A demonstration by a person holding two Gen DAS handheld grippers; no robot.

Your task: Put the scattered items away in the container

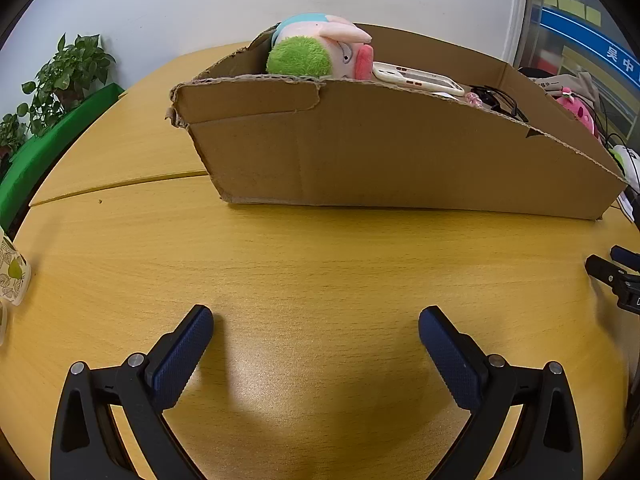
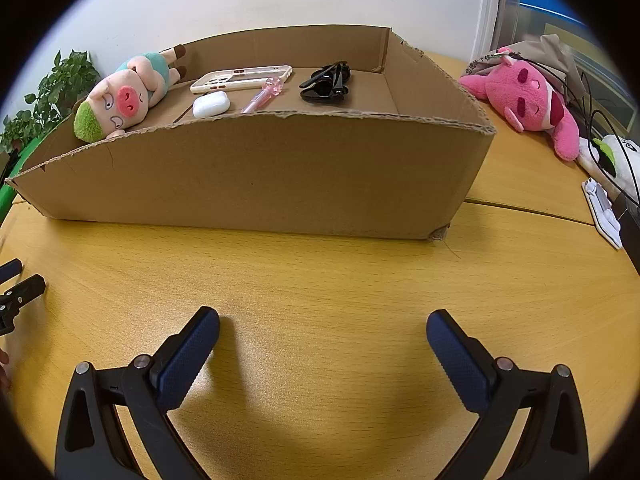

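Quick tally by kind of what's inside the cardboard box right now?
Inside the cardboard box:
Pig plush toy: 1
Phone case: 1
Earbud case: 1
Pink pen: 1
Black sunglasses: 1
Total: 5

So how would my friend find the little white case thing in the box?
Look inside the big brown cardboard box on the yellow wooden table. Near its front wall, between the green-haired plush pig and the pink pen, lies the small white earbud case: the only smooth, rounded, pebble-shaped thing there.
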